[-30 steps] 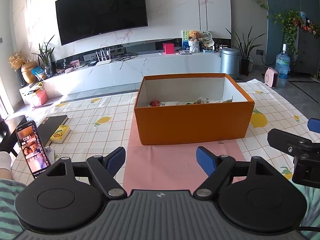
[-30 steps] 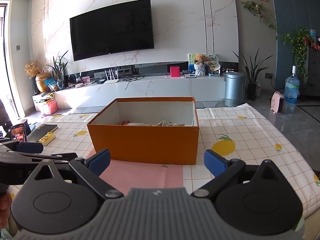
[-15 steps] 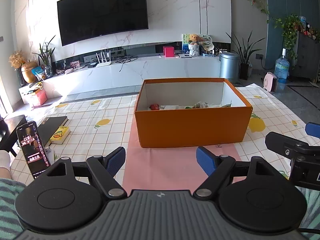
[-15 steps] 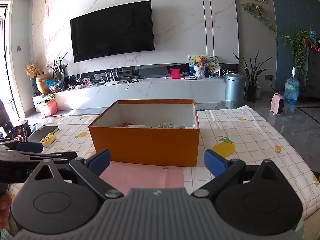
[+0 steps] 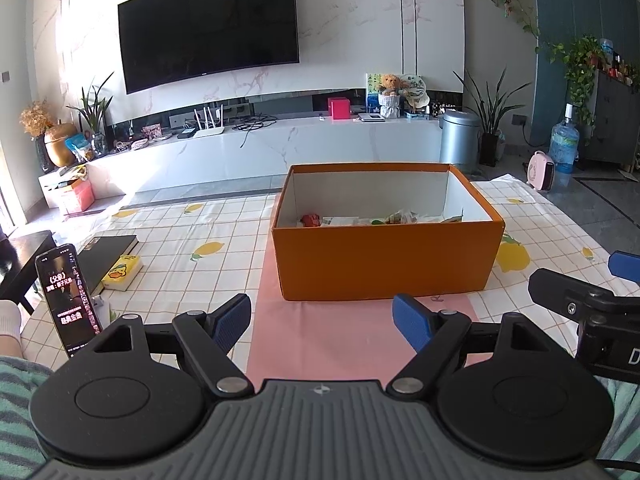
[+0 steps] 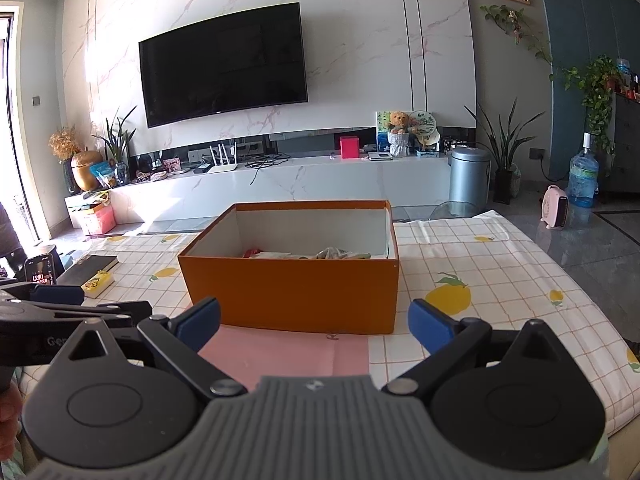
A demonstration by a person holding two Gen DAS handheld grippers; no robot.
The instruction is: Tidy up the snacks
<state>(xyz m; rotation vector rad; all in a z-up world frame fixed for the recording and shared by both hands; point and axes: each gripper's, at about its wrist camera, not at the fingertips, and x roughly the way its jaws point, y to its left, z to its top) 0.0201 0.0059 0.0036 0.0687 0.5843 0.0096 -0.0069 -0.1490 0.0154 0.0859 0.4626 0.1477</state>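
Note:
An open orange box (image 5: pixel 384 262) stands on a pink mat (image 5: pixel 352 340) on the table; it also shows in the right wrist view (image 6: pixel 296 292). Several snack packets (image 5: pixel 384 220) lie on its floor, mostly hidden by the front wall. My left gripper (image 5: pixel 322 320) is open and empty, held back from the box over the near end of the mat. My right gripper (image 6: pixel 314 324) is open and empty, also short of the box; it also shows at the right edge of the left wrist view (image 5: pixel 580 300).
A lemon-print checked cloth (image 5: pixel 192 240) covers the table. At the left lie a black book (image 5: pixel 108 252), a yellow packet (image 5: pixel 122 272) and an upright phone (image 5: pixel 66 296). A TV console and a bin (image 5: pixel 459 136) stand beyond the far edge.
Both grippers have drawn back and risen a little from the box, so it looks smaller and lower. Jaws stayed open and empty.

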